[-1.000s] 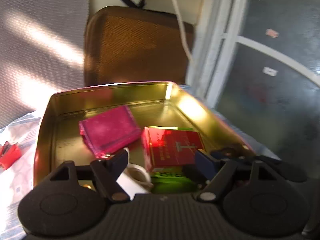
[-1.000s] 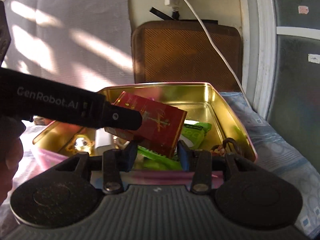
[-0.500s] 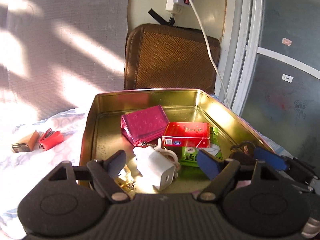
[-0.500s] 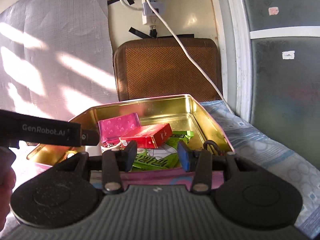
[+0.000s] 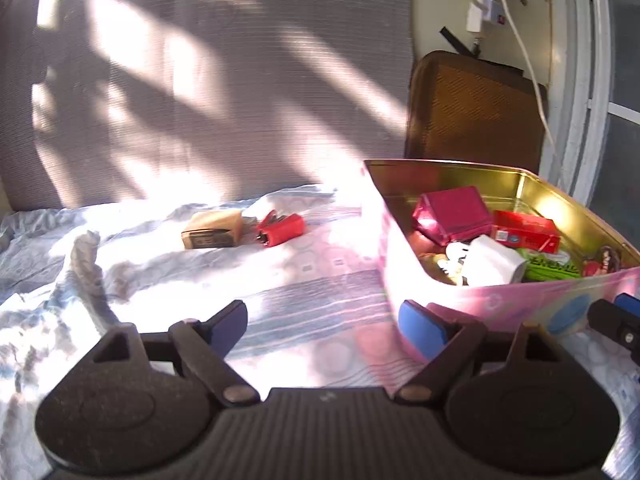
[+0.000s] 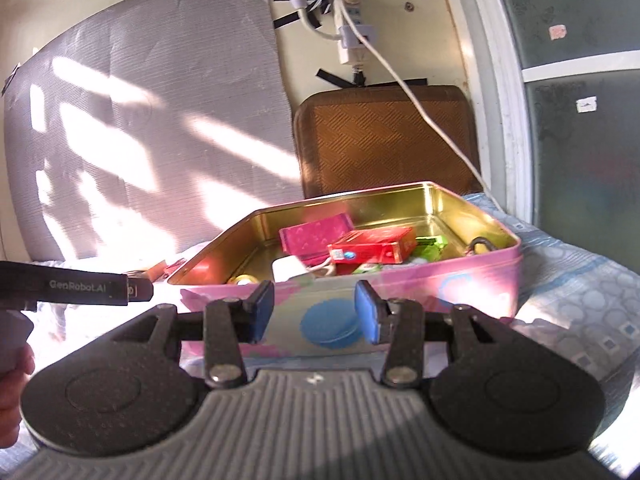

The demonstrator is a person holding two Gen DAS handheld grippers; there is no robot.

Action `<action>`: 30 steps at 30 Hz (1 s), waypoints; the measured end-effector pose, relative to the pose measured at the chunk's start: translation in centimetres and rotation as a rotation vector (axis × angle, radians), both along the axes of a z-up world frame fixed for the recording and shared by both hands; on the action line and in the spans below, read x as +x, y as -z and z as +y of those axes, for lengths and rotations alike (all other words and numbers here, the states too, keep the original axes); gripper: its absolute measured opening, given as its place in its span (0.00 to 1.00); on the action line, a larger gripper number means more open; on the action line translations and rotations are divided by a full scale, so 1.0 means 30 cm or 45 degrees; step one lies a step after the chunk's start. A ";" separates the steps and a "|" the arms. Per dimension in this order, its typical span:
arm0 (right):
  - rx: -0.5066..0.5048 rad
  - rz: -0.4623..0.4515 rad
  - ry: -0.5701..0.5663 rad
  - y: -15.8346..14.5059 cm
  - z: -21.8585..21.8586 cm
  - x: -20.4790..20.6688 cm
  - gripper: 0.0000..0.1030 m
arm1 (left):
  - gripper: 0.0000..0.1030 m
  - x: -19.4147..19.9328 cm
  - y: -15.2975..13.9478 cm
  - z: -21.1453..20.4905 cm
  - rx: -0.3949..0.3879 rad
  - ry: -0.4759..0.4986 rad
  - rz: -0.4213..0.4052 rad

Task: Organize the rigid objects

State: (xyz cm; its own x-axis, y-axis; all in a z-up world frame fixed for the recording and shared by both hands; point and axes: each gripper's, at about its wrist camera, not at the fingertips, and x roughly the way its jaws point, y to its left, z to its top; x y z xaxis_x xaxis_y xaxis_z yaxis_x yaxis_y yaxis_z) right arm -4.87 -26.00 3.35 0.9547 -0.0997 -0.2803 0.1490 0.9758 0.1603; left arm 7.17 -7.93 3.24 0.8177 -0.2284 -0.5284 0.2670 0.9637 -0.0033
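On the left of the tin (image 5: 404, 248), a red clip (image 5: 279, 230) and brown box (image 5: 212, 231) lie unpacked; the left gripper (image 5: 322, 326) faces them, jaws opening, empty. Right gripper (image 6: 315, 312) half-spread, empty.

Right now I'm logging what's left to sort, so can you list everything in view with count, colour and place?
tin box: 1, pink outside, gold inside, on the bedsheet
pouch: 1, magenta, in the tin
flat box: 1, red, in the tin
charger: 1, white, in the tin
packet: 1, green, in the tin
small box: 1, tan, on the sheet outside the tin
small red item: 1, beside the tan box
cushion: 1, brown, behind the tin
left gripper: black, blue pads, jaws opening, empty
right gripper: black, blue pads, empty
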 end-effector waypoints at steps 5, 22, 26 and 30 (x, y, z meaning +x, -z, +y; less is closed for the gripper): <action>-0.035 0.049 -0.104 0.001 0.107 0.057 0.46 | 0.83 0.061 0.040 0.142 0.021 -0.131 0.015; -0.087 0.001 0.003 -0.017 0.188 0.083 0.46 | 0.83 0.102 0.046 0.213 -0.036 -0.076 0.006; -0.063 -0.007 0.126 0.009 0.132 0.047 0.51 | 0.84 0.050 0.027 0.104 -0.079 0.048 -0.030; -0.033 -0.015 0.216 0.043 0.088 0.023 0.51 | 0.86 -0.003 0.042 0.008 -0.073 0.138 -0.085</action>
State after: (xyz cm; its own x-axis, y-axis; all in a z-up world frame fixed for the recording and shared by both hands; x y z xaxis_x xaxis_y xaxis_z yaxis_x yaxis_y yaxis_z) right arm -4.19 -23.36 2.08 0.9266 -0.2672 -0.2646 0.3106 0.9405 0.1378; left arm 7.09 -7.68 1.97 0.8194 -0.3453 -0.4576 0.3709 0.9280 -0.0360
